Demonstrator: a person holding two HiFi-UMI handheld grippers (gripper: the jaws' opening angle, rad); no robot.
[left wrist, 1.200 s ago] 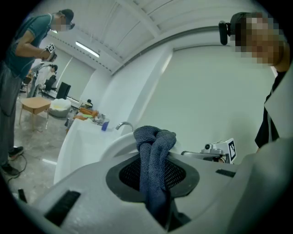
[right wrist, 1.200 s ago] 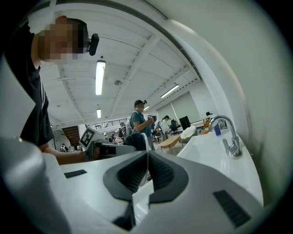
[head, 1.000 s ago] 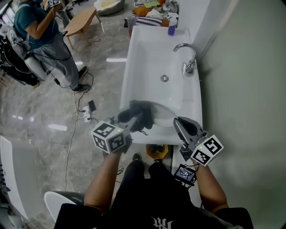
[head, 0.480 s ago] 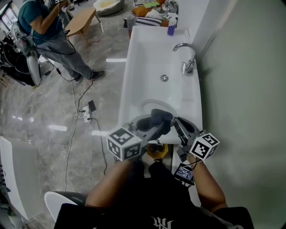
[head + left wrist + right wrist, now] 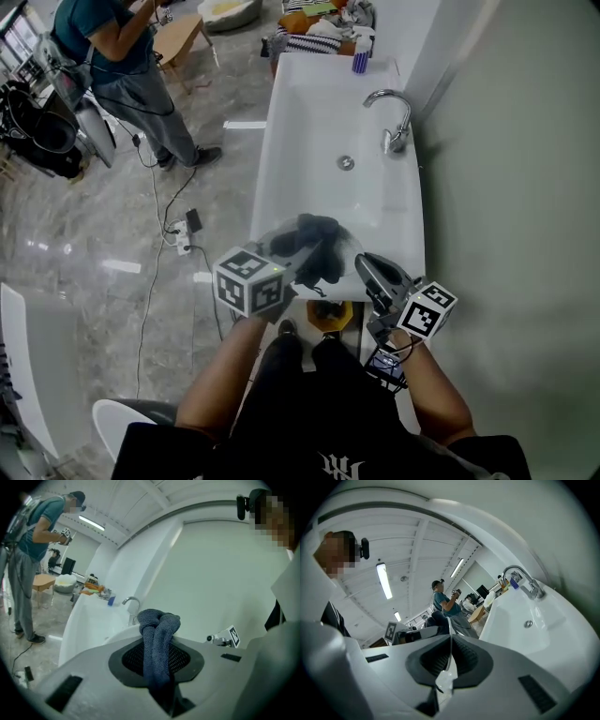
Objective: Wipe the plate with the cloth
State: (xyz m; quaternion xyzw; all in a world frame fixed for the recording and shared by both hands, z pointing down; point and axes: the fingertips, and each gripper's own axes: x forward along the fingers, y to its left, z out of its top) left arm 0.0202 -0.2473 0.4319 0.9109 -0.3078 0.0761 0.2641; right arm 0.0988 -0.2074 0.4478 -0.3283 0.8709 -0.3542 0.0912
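Dark blue cloth (image 5: 159,620), bunched at its top, is pinched between the closed jaws of the left gripper (image 5: 157,641) in the left gripper view. In the right gripper view, the right gripper (image 5: 450,641) has its jaws closed on the thin rim of the white plate (image 5: 448,679), seen edge-on. In the head view, both grippers are over the near end of the white sink (image 5: 319,122). The cloth is just beside the right gripper, and the plate looks blurred there.

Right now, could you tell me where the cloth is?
In the head view the cloth sits centre, clamped in the left tool over the sink's near end, beside the plate that the right tool grips.
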